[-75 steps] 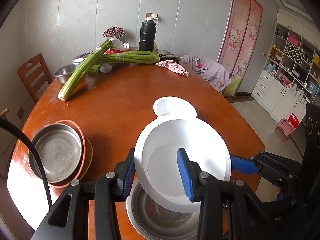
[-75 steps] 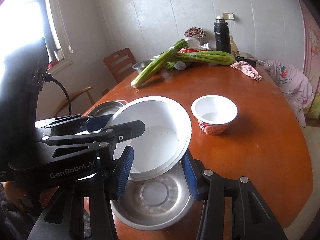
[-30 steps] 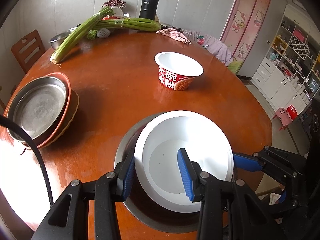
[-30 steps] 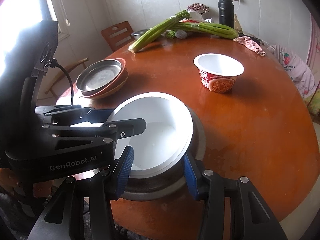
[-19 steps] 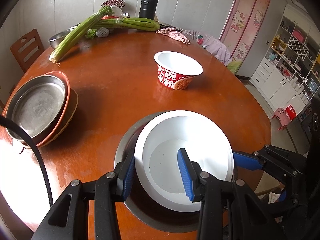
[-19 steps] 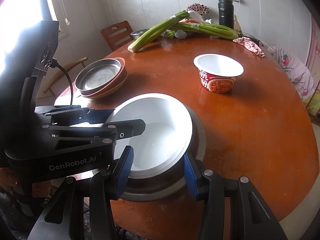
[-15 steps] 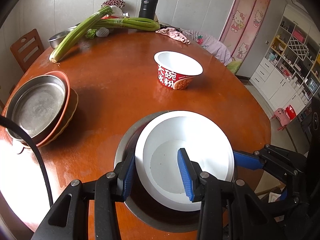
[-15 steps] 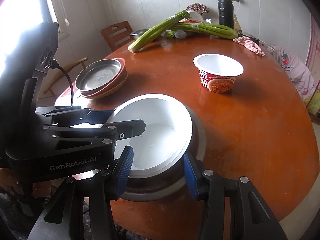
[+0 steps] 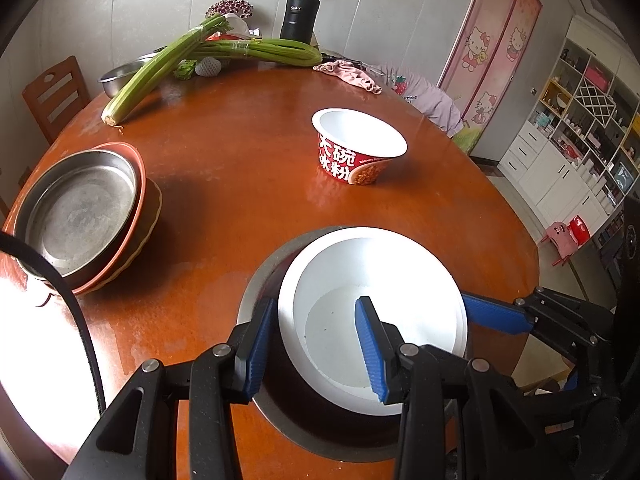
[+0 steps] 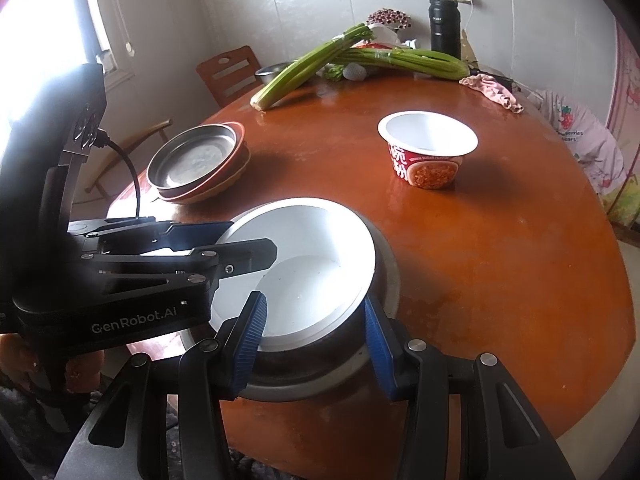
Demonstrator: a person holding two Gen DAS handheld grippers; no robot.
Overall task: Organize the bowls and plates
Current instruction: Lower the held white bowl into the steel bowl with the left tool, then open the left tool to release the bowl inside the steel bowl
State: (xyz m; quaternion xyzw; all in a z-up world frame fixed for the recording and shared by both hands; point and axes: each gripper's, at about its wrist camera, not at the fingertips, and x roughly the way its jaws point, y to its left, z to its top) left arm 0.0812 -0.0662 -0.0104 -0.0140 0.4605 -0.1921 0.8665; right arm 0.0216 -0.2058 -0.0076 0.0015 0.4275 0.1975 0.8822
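Note:
A white bowl sits tilted inside a steel basin at the near edge of the round wooden table. My left gripper straddles the bowl's left rim, one finger outside, one inside, and looks open. In the right wrist view my right gripper is open, its fingers around the near rims of the white bowl and the basin. A stack with a steel plate on red and tan plates lies at the left; it also shows in the right wrist view.
A red instant-noodle cup stands mid-table. Celery bunches, a steel bowl, a black flask and a pink cloth lie at the far side. A wooden chair stands at the left.
Over 2.5 s both grippers lowered the white bowl into the steel basin. In the last second the bowl shifted only slightly; the grippers stayed at its rims.

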